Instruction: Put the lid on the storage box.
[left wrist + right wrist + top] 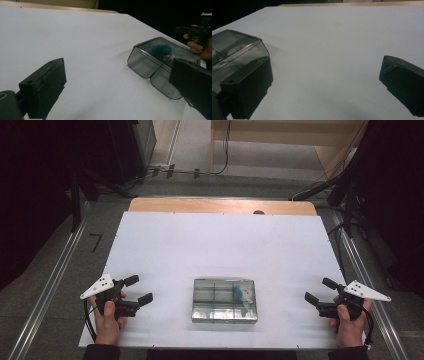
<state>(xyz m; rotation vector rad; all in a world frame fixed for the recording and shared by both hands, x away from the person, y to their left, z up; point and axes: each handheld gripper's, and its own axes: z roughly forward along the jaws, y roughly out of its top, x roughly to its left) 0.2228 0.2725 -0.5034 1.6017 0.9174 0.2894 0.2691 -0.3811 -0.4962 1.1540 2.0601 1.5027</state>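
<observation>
A clear box [225, 300] with inner compartments lay flat on the white table [200, 240], near its front edge and about midway between the two grippers. A blue object [239, 293] sat in its right half, toward the far side. The left gripper [138, 289] was held well to the left of the box, its jaws spread wide with nothing between them. The right gripper [320, 290] was held well to the right, its jaws likewise wide apart and empty. Neither touched the box.
</observation>
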